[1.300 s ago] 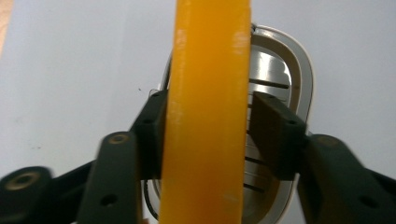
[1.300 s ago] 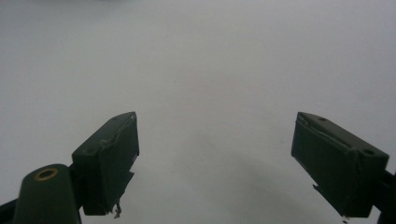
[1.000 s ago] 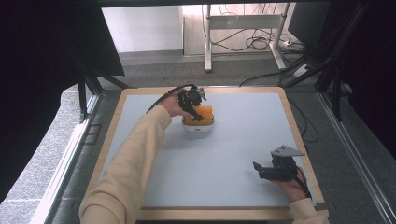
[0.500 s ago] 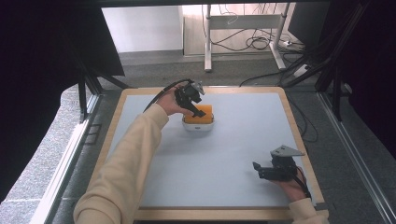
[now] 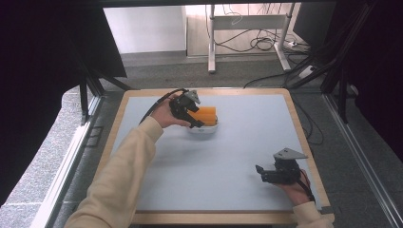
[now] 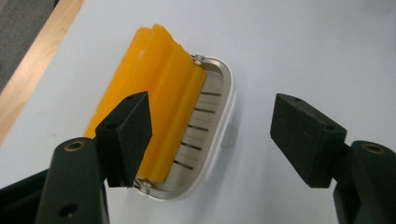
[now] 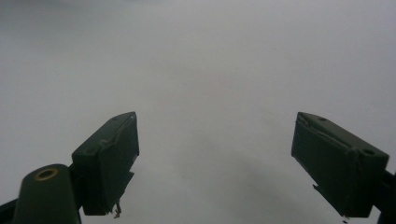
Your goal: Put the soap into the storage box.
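Note:
An orange ridged block (image 5: 206,114) (image 6: 154,88) leans on one side of a white dish with a slotted metal tray (image 5: 203,128) (image 6: 205,135). It sits toward the far middle of the pale table (image 5: 228,156). My left gripper (image 5: 194,118) (image 6: 212,135) hovers just above the dish, open, its jaws wide apart with nothing held between them. My right gripper (image 5: 260,171) (image 7: 215,163) rests low near the table's front right corner, open, with bare table between its jaws.
A wooden rim (image 5: 304,137) frames the table. A dark frame post (image 5: 88,95) stands off the left edge. Cables (image 5: 266,42) lie on the floor beyond the far edge.
My left gripper has pulled back slightly toward the left and up from the orange block. The right gripper has stayed still.

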Demonstrator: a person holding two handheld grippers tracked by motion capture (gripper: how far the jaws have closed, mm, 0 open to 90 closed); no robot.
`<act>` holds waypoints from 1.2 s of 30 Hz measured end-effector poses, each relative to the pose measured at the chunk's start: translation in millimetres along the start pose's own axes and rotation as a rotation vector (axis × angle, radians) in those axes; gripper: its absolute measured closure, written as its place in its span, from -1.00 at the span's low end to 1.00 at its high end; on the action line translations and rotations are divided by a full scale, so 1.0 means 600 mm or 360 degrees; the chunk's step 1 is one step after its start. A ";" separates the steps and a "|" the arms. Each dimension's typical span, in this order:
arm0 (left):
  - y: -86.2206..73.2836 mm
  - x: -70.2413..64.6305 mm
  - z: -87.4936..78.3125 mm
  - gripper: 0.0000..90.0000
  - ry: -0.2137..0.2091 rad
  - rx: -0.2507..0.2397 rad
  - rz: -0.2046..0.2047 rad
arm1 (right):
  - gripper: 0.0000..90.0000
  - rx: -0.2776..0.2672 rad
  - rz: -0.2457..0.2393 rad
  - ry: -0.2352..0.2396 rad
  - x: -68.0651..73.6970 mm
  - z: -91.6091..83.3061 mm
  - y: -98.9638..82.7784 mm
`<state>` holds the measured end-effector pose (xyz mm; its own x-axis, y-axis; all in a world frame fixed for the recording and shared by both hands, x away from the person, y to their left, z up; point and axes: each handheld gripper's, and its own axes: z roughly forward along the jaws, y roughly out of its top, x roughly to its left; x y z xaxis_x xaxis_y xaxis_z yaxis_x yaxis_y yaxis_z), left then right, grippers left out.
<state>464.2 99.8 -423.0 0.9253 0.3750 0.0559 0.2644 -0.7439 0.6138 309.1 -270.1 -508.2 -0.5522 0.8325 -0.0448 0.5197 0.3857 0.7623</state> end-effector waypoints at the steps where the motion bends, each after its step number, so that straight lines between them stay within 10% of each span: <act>1: -0.005 -0.003 -0.002 -0.36 0.0006 -0.0003 -0.0008 | -0.66 -0.0001 0.0000 0.0001 0.000 0.000 0.000; 36: -0.225 -0.186 -0.064 -0.34 0.0191 -0.0247 -0.0407 | -0.66 -0.0012 -0.0024 0.0017 0.011 0.001 0.007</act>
<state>315.0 179.9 -482.0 0.7931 0.6084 -0.0290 0.4313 -0.5273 0.7320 308.0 -262.9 -505.9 -0.5670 0.8222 -0.0493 0.5064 0.3952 0.7664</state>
